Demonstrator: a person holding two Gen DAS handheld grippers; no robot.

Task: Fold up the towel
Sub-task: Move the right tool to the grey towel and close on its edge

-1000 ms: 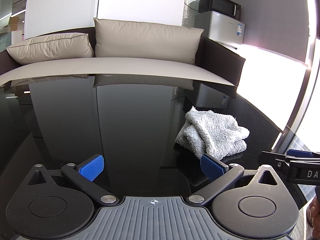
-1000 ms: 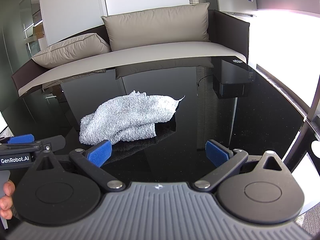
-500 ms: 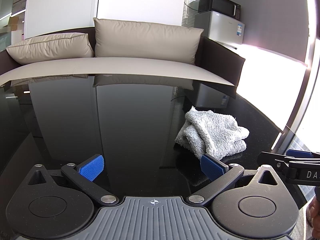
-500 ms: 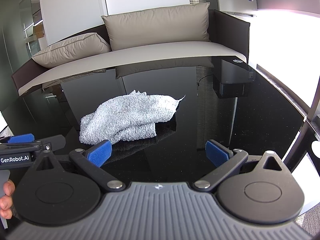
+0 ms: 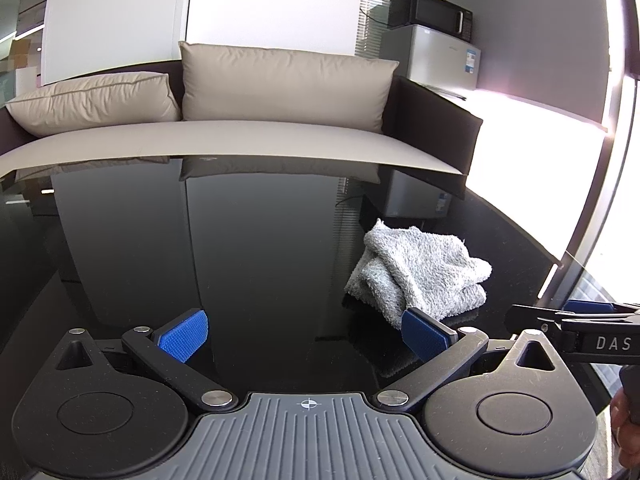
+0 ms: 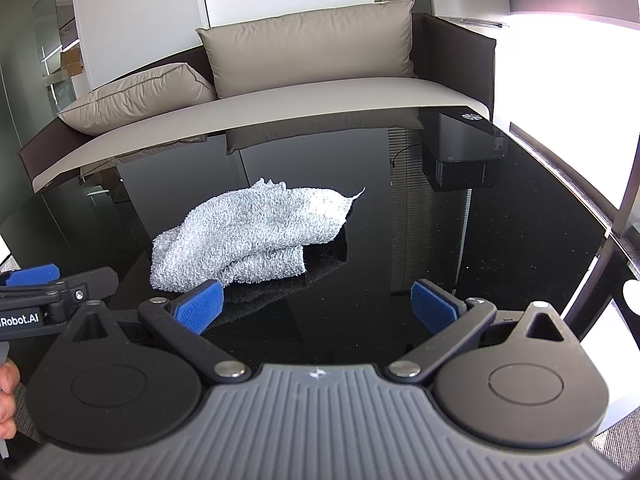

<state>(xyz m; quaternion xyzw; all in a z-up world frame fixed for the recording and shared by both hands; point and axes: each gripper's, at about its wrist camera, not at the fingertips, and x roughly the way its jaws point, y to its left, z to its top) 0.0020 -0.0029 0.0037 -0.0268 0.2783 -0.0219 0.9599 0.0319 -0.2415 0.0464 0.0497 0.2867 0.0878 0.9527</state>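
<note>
A grey terry towel [image 5: 420, 270] lies crumpled in a loose heap on the glossy black table [image 5: 260, 240]. In the left wrist view it sits ahead and to the right, just beyond the right fingertip. In the right wrist view the towel [image 6: 252, 236] sits ahead and to the left, just beyond the left fingertip. My left gripper [image 5: 306, 338] is open and empty, low over the table. My right gripper [image 6: 318, 310] is open and empty too. Each gripper shows at the edge of the other's view, the right gripper [image 5: 576, 326] and the left gripper [image 6: 52, 296].
A beige sofa [image 5: 280, 92] with cushions stands behind the table's far edge. A small fridge with a microwave [image 5: 432, 12] on top stands at the back right. The table's right edge [image 6: 580, 184] runs beside a bright window.
</note>
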